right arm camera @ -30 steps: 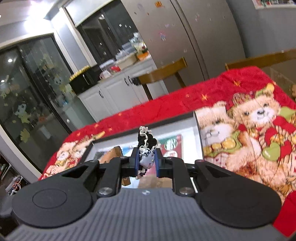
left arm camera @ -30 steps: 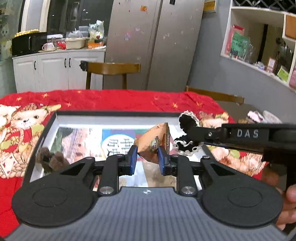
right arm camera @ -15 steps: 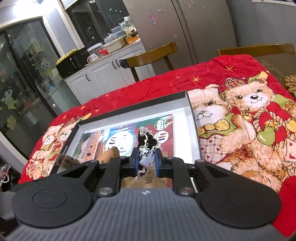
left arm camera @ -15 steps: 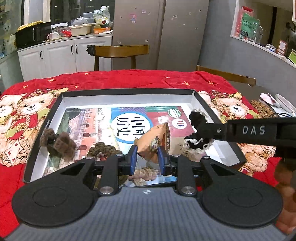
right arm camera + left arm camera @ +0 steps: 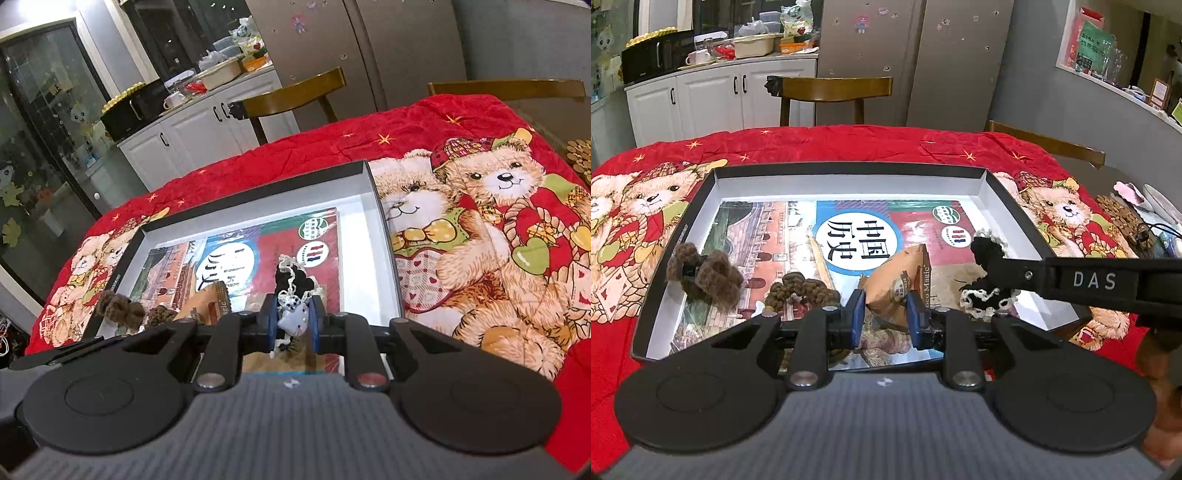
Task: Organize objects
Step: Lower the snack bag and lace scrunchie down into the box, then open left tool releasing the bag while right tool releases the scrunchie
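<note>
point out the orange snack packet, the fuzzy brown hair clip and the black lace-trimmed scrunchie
orange snack packet (image 5: 897, 280), left wrist view, front face
fuzzy brown hair clip (image 5: 705, 275), left wrist view, middle
black lace-trimmed scrunchie (image 5: 291, 282), right wrist view, black fabric

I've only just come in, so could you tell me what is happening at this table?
A person is tidying small items into a shallow black box on a red teddy-bear tablecloth. The left hand-held gripper is shut on an orange snack packet above the box. The right hand-held gripper is shut on a black crocheted hair tie with white lace trim and a small cat charm. A brown fuzzy hair clip and a brown knotted piece already lie in the box.
</note>
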Demonstrator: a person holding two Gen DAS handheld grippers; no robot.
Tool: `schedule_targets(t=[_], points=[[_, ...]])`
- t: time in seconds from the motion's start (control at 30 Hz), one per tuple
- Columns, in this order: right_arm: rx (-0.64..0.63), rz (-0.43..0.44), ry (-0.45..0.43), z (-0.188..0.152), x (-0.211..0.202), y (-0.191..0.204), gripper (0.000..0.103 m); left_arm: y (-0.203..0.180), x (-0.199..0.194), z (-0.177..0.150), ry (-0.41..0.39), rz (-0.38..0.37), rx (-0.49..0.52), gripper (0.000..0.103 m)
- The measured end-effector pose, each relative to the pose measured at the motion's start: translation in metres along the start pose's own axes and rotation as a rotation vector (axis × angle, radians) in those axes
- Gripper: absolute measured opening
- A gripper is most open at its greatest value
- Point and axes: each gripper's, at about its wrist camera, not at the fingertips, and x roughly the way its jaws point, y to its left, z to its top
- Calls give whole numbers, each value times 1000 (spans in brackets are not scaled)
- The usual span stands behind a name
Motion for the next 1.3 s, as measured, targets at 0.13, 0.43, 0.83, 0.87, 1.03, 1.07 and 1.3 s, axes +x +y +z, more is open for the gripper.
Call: schedule_targets(t=[0.13,0.43,0.83,0.87,1.03,1.07,1.3], points=[[9,1,18,-1,4,-2,21,-1,3,-1,3,7,11,29],[9,-2,31,-3,8,-1,21,-3,4,-2,3,20,27,29],[6,1,39,-4,10,-1,26,-7,5,-4,10,34,47,29],[6,4,41,-4,9,-1,28,-7,5,-4,12,33,47,29],[2,4,43,-2,6,0,34,-4,5,-2,24,19,34,29],[4,10,45,-1,5,0,37,-4,4,0,28,13,34,29],[10,47,31,4,-5,3,58,0,-12,10,6,-1,60,45]])
